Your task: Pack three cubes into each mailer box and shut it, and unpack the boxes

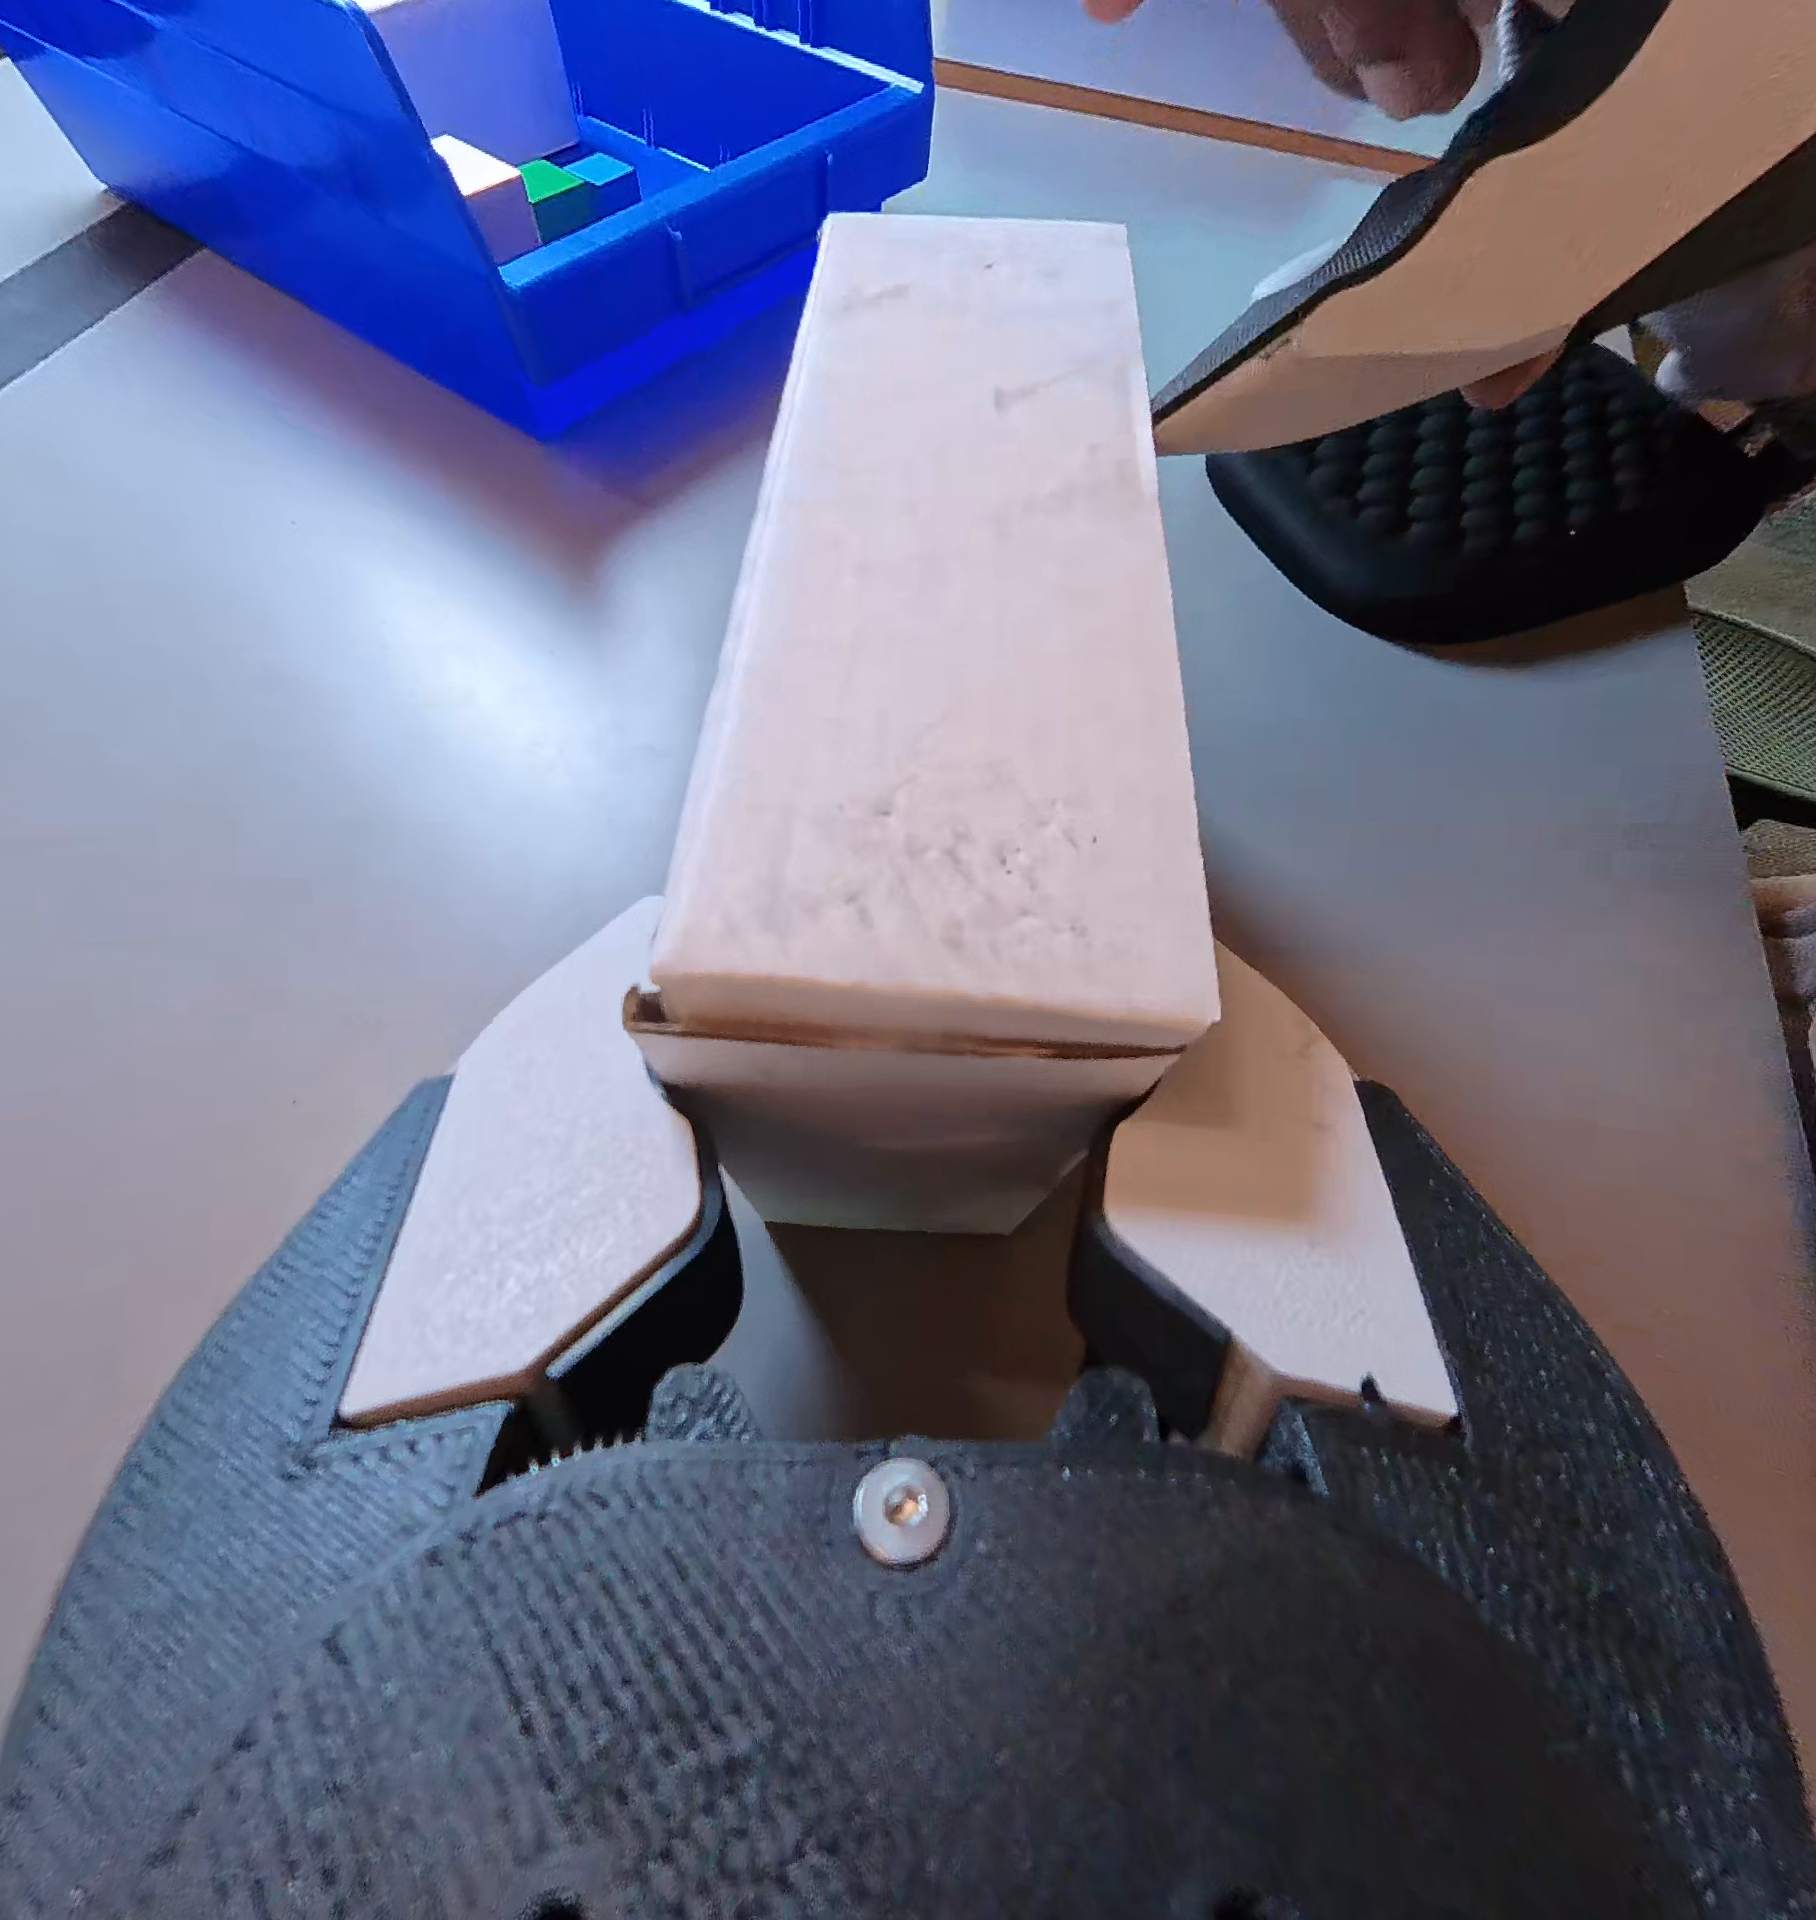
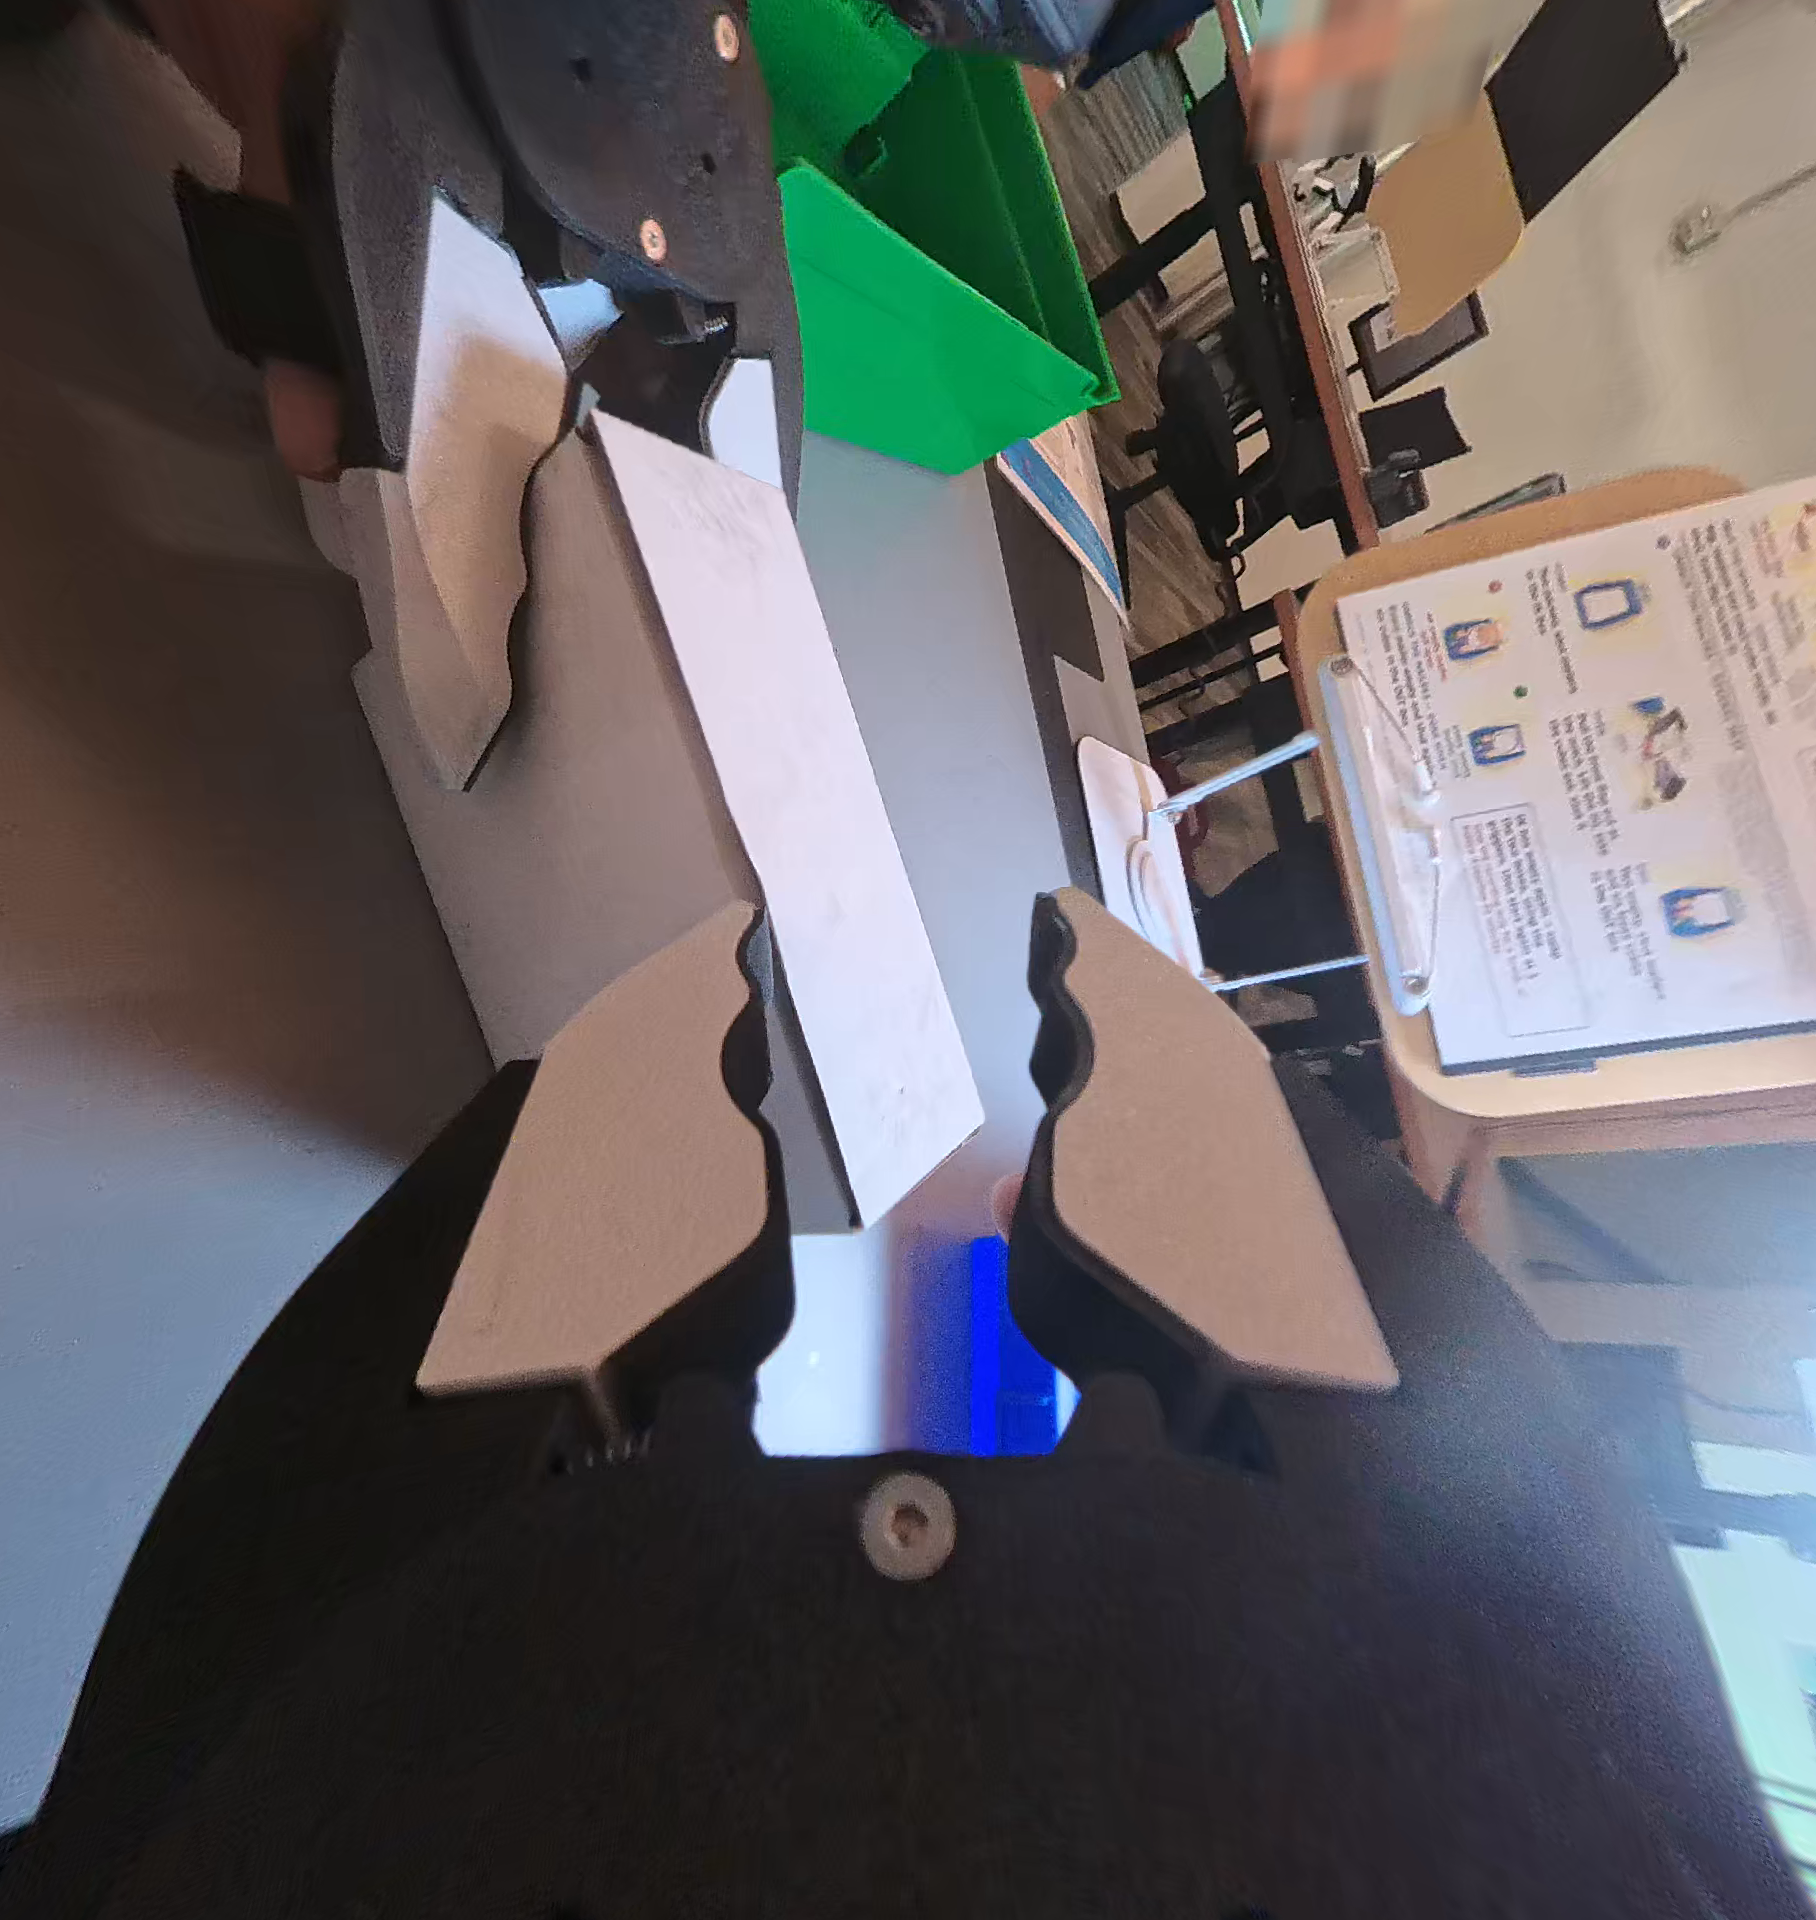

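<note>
A shut white mailer box [image 1: 945,623] points away from me over the grey table [image 1: 312,727]. My left gripper [image 1: 914,1122] is shut on its near end. In the right wrist view the box [image 2: 810,831] runs from the left gripper [image 2: 613,343] down between my right gripper's [image 2: 899,914] spread fingers. The right gripper is open and holds nothing. In the left wrist view it [image 1: 1205,457] hovers just right of the box's far half. A green cube [image 1: 556,192], a blue cube [image 1: 603,171] and a white one [image 1: 478,171] lie in a blue bin [image 1: 675,249].
The blue bin stands at the far left of the table and shows between the right fingers [image 2: 997,1340]. A green bin [image 2: 914,343] stands behind the left gripper. A printed sheet on a stand [image 2: 1610,779] is beyond the table. The table edge [image 1: 1714,779] runs along the right. The green cube [image 1: 556,192] sits 30 centimeters or so from the ends of my right fingers.
</note>
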